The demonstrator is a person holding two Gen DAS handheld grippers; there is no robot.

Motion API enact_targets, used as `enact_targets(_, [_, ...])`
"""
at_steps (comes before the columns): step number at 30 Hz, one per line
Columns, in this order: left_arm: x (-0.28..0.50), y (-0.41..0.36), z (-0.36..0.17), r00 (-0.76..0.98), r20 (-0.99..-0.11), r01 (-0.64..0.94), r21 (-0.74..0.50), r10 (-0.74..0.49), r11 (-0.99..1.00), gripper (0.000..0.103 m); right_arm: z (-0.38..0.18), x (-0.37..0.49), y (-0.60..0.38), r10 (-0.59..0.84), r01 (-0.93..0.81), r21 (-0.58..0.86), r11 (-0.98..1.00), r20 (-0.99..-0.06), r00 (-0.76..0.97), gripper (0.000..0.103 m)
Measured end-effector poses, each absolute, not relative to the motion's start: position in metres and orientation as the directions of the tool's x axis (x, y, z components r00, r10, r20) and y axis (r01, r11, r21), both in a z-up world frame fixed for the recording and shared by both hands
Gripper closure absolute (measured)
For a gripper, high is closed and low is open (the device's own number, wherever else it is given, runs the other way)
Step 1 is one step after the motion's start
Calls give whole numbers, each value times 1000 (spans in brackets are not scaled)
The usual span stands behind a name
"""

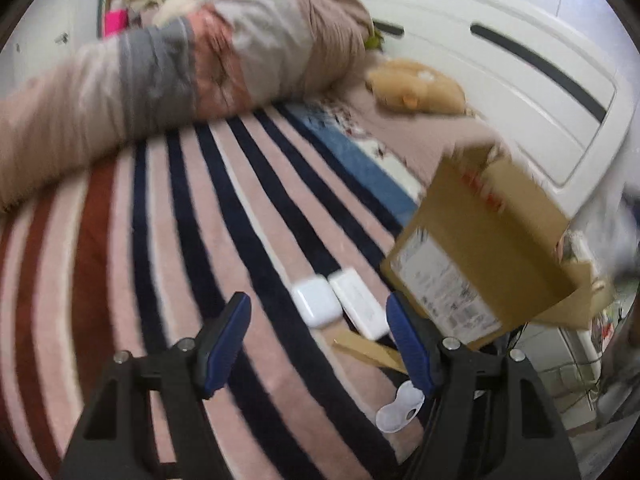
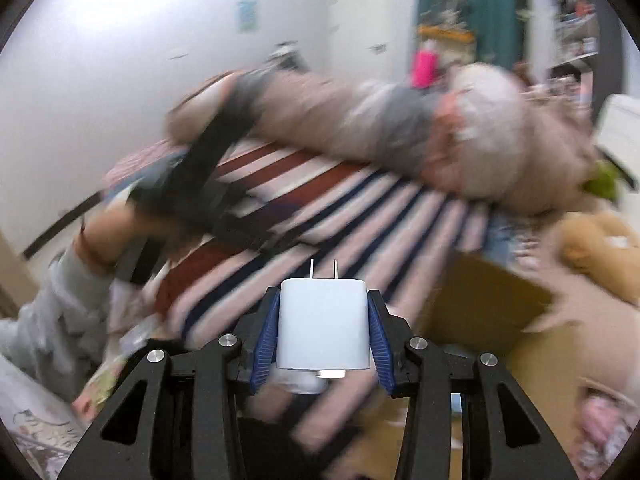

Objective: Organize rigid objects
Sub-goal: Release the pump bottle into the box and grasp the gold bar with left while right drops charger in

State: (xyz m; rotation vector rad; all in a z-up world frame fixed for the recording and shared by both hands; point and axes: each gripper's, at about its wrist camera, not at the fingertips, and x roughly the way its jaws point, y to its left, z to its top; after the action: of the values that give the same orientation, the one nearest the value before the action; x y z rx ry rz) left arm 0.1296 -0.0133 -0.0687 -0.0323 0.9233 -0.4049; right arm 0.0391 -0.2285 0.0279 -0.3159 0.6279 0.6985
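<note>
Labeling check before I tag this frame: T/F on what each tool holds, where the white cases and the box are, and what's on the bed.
1. The right tool is shut on a white charger with its prongs pointing away from the camera. True.
2. The left tool grips the earbud case. False: it is open and empty, with the case lying on the striped blanket ahead of it.
3. A flat white case lies right beside the earbud case. True.
4. The cardboard box sits left of the white cases in the left view. False: it is to their right.
5. A tan plush toy lies on the bed. True.
</note>
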Motion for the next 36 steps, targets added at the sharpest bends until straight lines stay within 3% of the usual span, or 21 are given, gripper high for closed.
enact_targets(7, [143, -54, -164, 320, -852, 318, -314, -413, 894, 36, -18, 99, -282, 301, -535, -79, 841, -754, 584, 65])
enact_targets(13, [148, -74, -172, 282, -855, 313, -347, -435, 884, 36, -38, 118, -282, 291, -530, -55, 846, -785, 546, 65])
enact_targets(17, [147, -100, -175, 290, -904, 347, -206, -314, 915, 36, -34, 119, -279, 266, -534, -101, 839, -781, 565, 65])
enact_targets(18, [146, -101, -174, 296, -906, 344, -193, -301, 919, 38, -34, 118, -278, 268, -533, -97, 840, -781, 564, 65])
enact_targets(20, [145, -99, -172, 314, -908, 332, -167, -276, 928, 60, -36, 112, -278, 280, -536, -91, 839, -773, 569, 57])
enact_targets(25, [140, -82, -167, 342, -920, 359, -61, -192, 931, 88, -30, 104, -279, 307, -538, -82, 839, -745, 592, 57])
enact_targets(36, [136, -71, -175, 415, -896, 376, 11, -158, 927, 88, -3, 85, -270, 370, -550, -54, 833, -685, 627, 50])
